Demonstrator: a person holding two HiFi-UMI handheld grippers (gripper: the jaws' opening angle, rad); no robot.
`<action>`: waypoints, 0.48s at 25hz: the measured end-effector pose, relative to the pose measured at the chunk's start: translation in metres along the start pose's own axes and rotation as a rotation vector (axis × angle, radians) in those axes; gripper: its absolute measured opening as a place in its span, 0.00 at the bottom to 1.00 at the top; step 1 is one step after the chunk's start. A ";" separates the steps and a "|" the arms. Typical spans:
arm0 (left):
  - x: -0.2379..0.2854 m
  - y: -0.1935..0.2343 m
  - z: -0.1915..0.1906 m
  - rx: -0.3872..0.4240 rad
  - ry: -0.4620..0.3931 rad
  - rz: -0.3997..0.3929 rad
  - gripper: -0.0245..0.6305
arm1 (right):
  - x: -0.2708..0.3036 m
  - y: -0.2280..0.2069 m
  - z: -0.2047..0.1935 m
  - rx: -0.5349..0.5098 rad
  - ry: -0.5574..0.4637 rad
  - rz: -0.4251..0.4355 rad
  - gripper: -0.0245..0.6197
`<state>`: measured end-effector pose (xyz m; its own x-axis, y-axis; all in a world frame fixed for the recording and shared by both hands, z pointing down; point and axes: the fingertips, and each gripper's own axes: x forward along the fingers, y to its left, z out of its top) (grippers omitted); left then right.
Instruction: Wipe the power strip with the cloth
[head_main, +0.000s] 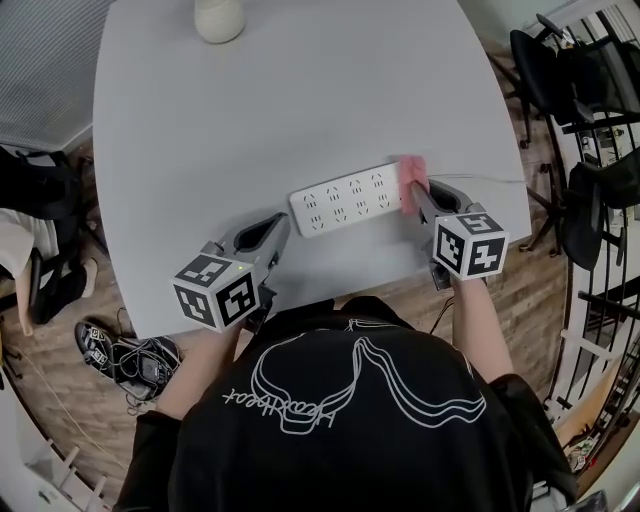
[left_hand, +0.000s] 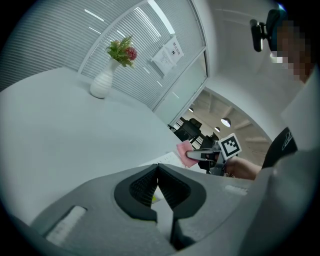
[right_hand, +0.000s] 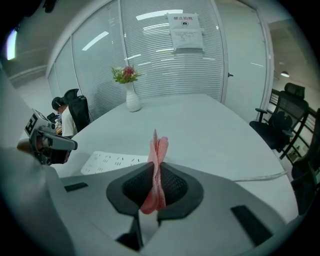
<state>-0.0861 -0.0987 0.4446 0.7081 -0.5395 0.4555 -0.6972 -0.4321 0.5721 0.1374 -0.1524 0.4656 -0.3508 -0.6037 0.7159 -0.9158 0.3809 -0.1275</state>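
Power strip (head_main: 350, 198) lies near your edge of the table (head_main: 300, 90), its right end under the pink cloth (head_main: 410, 172) pinched in your right gripper (head_main: 415, 195). Your left gripper (head_main: 280, 228), jaws together and empty, sits just beside it, not holding it, so a wiping stroke may shove it sideways.

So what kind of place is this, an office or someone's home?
Most likely an office meeting room: a large white table, glass partitions with blinds, and black office chairs nearby.
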 end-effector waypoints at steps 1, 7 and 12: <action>-0.001 0.000 0.000 -0.001 -0.003 0.002 0.06 | -0.002 0.004 0.004 -0.004 -0.011 0.014 0.10; -0.008 0.001 0.002 -0.008 -0.019 0.019 0.06 | -0.009 0.039 0.028 0.008 -0.077 0.127 0.10; -0.014 0.007 -0.001 -0.021 -0.026 0.038 0.06 | 0.004 0.081 0.037 -0.038 -0.082 0.218 0.10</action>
<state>-0.1006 -0.0936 0.4434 0.6781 -0.5738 0.4592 -0.7206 -0.3960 0.5692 0.0545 -0.1496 0.4329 -0.5557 -0.5582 0.6161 -0.8090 0.5339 -0.2460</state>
